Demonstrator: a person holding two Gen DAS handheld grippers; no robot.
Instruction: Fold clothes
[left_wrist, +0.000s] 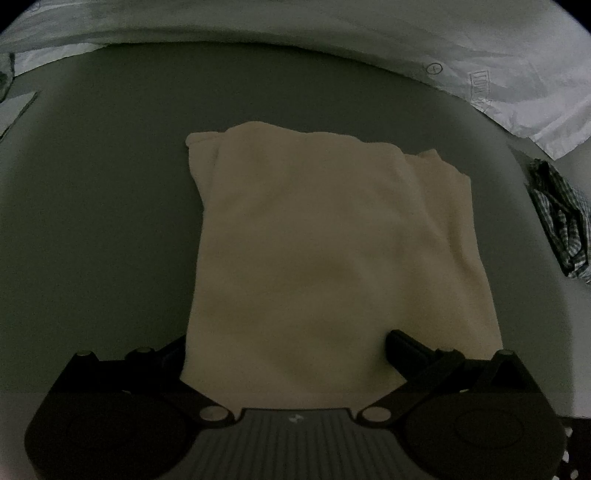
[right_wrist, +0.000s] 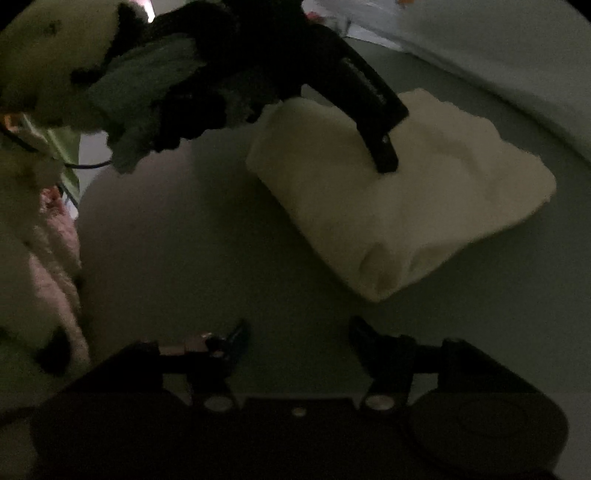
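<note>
Cream cloth (left_wrist: 332, 236) lies folded into a compact rectangle mid-desk (left_wrist: 92, 221). Left gripper (left_wrist: 288, 343) presses its near edge, fingers spread. Right gripper (right_wrist: 299, 332) hangs apart, fingers spread, empty. Folding looks nearly finished; a checked garment (left_wrist: 561, 221) far right waits.

The folded cloth (left_wrist: 332, 240) is plain cream, with a faint darker blotch near its middle. The counter (left_wrist: 103, 206) is flat grey-green. The sheet (left_wrist: 498, 66) behind is white with grey printed marks. The garment (left_wrist: 561, 218) at the right edge is black-and-white checked. Both tongs (left_wrist: 284, 350) (right_wrist: 299, 332) are black.
</note>
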